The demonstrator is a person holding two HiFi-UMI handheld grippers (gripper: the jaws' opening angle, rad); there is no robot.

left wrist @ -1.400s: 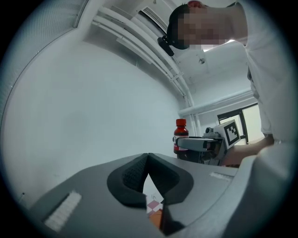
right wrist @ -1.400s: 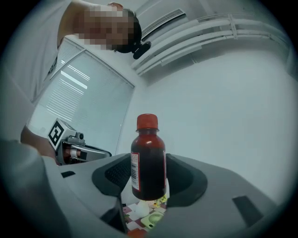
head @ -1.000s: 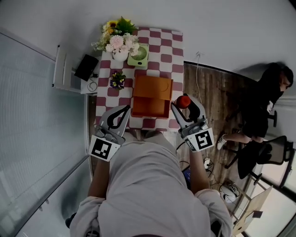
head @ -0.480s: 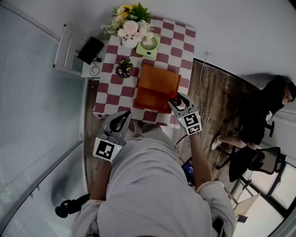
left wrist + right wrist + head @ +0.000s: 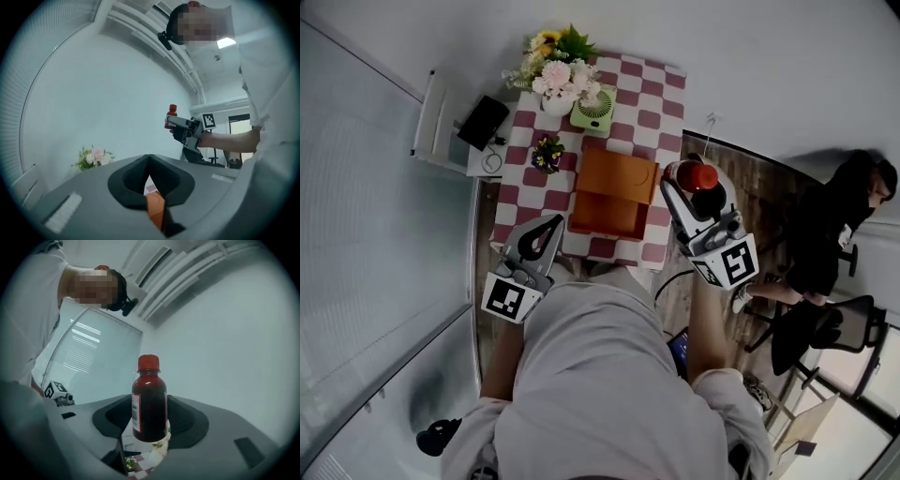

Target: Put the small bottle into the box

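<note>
Beside the right edge of the orange box (image 5: 609, 192), seen from the head view, the right gripper (image 5: 692, 186) holds the small bottle (image 5: 703, 176) in the air. Its jaws are clamped on the bottle's lower body. The right gripper view shows the bottle upright, with dark red contents, a red cap and a white label strip down one side. The left gripper view confirms the height — bottle and gripper stand well clear of the table (image 5: 661, 103).

The box lies open on the checked red-and-white cloth, nothing visible inside it. The bottle is outside it, over the table's right edge.

The left gripper (image 5: 551, 225) hovers at the near left corner of the table, apart from the box. Its jaws are pressed together with nothing between them — only a sliver of the orange box shows below them.

At the far end of the table stand a bunch of flowers (image 5: 555, 70), a green fan (image 5: 592, 111) and a little flower pot (image 5: 547, 151). A person (image 5: 848, 202) sits off to the right.
</note>
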